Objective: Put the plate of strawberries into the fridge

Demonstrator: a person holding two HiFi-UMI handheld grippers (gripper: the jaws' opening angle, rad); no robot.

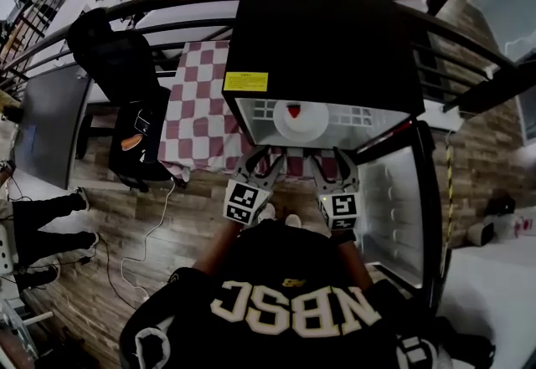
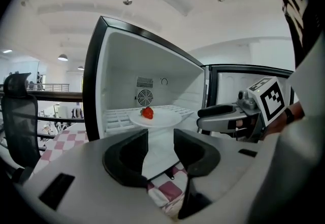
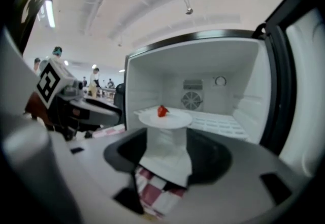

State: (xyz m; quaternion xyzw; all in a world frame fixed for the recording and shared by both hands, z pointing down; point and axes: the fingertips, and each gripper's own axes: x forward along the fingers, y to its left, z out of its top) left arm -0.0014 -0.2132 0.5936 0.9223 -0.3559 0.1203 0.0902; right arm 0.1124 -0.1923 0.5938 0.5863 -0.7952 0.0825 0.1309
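Observation:
A white plate (image 1: 303,121) with one red strawberry (image 1: 293,110) rests on the white shelf inside the small black fridge (image 1: 327,41). In both gripper views the plate (image 2: 161,118) (image 3: 165,119) and strawberry (image 2: 147,113) (image 3: 162,111) sit just inside the fridge opening. My left gripper (image 1: 258,156) (image 2: 161,149) is held in front of the opening, open, with nothing between its fingers. My right gripper (image 1: 325,160) (image 3: 166,152) is beside it, also open and empty. Neither touches the plate. Each gripper shows in the other's view, the right gripper (image 2: 223,116) and the left gripper (image 3: 76,108).
The fridge door (image 1: 400,208) stands swung open at the right. A table with a red-and-white checkered cloth (image 1: 197,108) carries the fridge. A black chair (image 1: 117,58) stands left of it, a dark railing (image 1: 167,3) runs behind, and a person's legs (image 1: 50,217) show at far left.

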